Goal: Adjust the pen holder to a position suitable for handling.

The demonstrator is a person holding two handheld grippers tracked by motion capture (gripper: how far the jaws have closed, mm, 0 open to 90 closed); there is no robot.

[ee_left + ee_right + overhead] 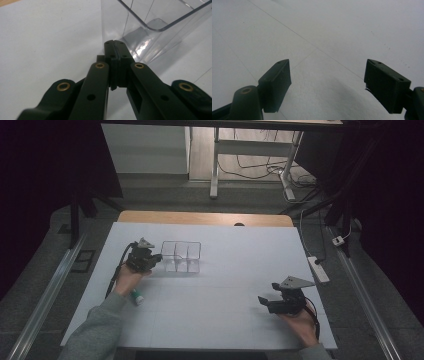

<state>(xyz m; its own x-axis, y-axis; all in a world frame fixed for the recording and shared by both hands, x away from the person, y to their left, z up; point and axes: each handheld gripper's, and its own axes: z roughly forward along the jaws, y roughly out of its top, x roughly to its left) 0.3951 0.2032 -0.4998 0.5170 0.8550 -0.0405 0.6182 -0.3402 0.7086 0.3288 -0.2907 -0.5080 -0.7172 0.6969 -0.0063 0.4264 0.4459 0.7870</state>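
While clenched at the clear box (181,256), left tool (156,258), right tool (266,302) spread wide, empty.

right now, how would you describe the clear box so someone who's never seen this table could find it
Start at the white table and look to its far left part, just ahead of the person's left hand. The clear box sits there, with the shut left tongs at its left end wall. It is see-through, open-topped and split into side-by-side compartments, unlike the small white tube lying by the wrist.
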